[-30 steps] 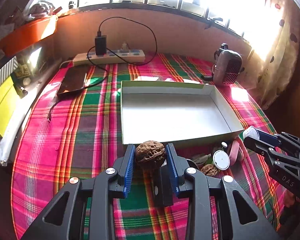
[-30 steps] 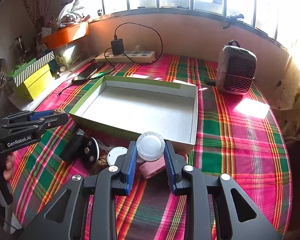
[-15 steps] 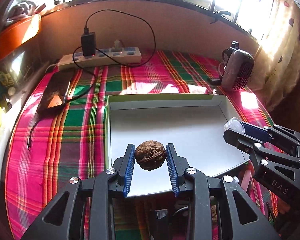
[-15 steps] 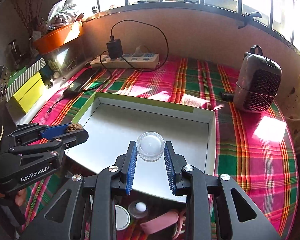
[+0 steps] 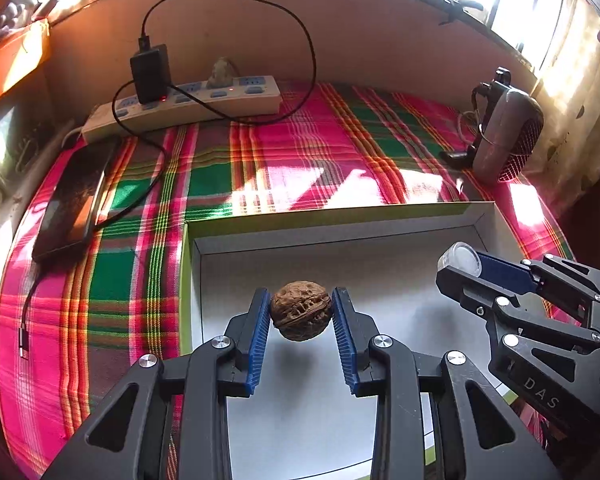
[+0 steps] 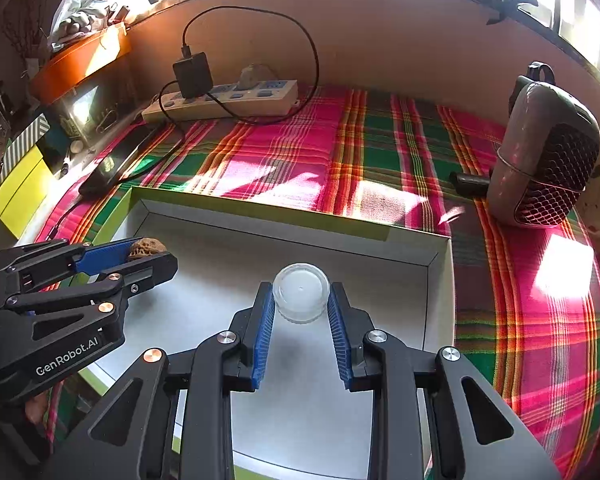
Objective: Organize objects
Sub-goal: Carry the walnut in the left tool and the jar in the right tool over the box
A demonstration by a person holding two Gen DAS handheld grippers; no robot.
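I am clamping a wrinkled brown walnut (image 5: 301, 316) in my left gripper (image 5: 301, 322) and a clear round plastic cap (image 6: 301, 292) in my right gripper (image 6: 300, 304); both are hanging directly above the white floor of the shallow green-rimmed box (image 5: 380, 272), left one nearer its left wall.

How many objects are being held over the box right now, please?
2: a walnut in the left gripper, and a clear jar in the right gripper, both above the box.
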